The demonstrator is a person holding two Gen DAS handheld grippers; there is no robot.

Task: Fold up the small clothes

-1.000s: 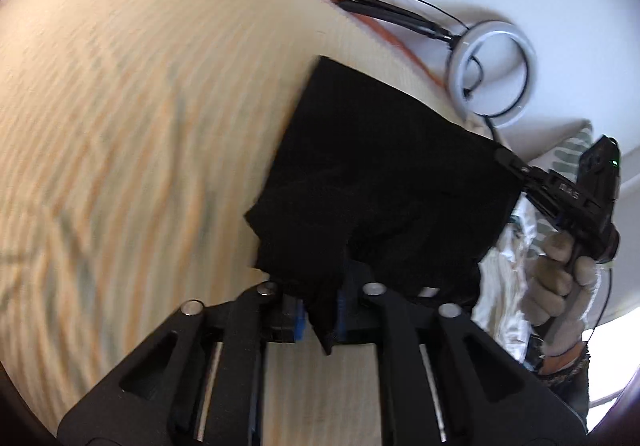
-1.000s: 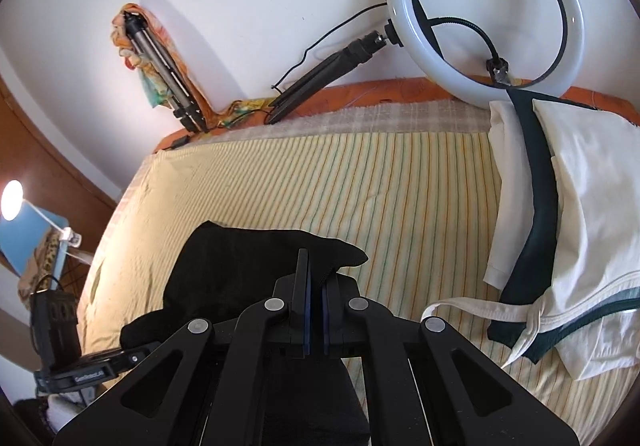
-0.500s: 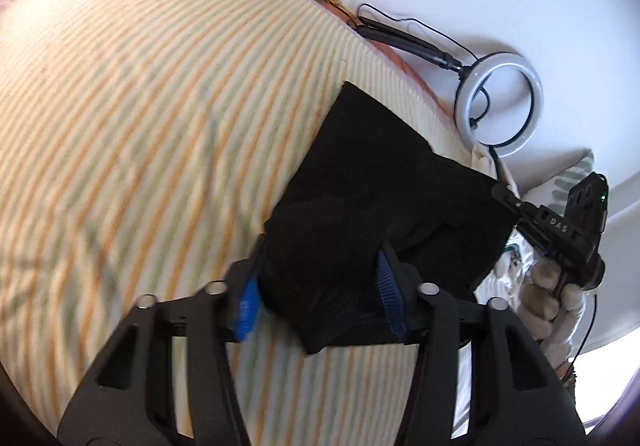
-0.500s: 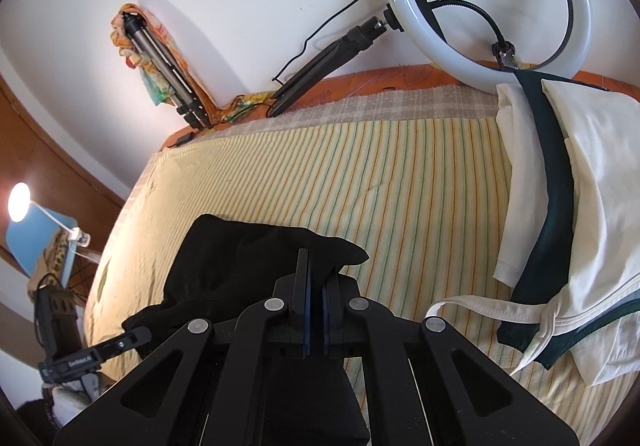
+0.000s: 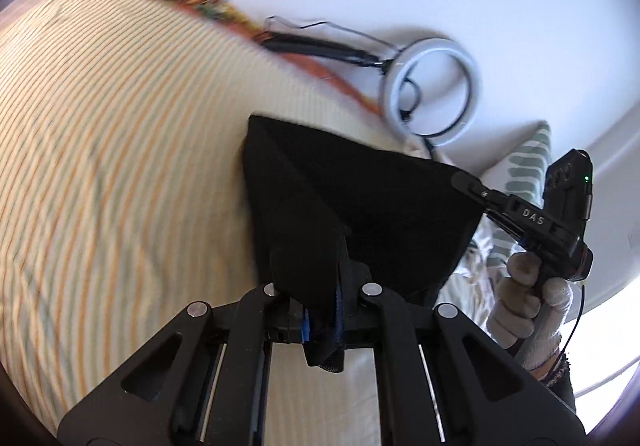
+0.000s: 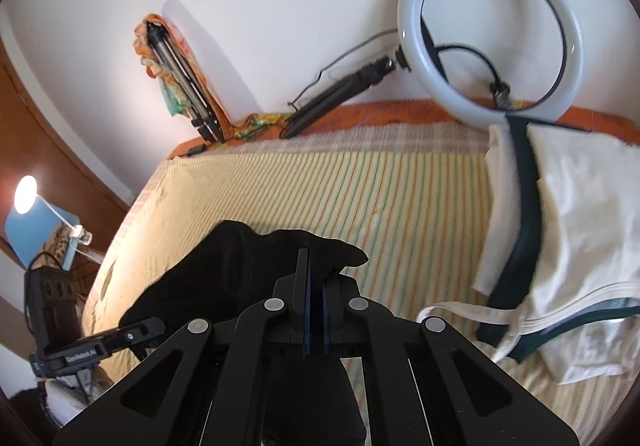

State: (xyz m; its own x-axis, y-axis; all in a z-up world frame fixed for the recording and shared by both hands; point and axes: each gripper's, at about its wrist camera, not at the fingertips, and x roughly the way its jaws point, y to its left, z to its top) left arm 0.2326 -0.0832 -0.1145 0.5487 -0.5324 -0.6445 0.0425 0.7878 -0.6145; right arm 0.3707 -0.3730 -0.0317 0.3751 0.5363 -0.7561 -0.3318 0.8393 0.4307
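A small black garment hangs stretched between both grippers above the striped bed sheet. My left gripper has its jaws closing, with a bunched fold of the black cloth pinched between its blue pads. The right gripper, held by a gloved hand, grips the garment's far right corner. In the right wrist view the right gripper is shut, with the black garment draped round its fingers and hanging below. The left gripper holds the cloth's other end at lower left.
A pile of white and dark green clothes lies on the bed's right side. A ring light and a folded tripod lean on the wall behind the bed. Bare striped sheet spreads beyond the garment.
The left jaws opened wide around the black cloth half a second ago and have closed on it again. Both grippers rose, and the garment now hangs taut between them.
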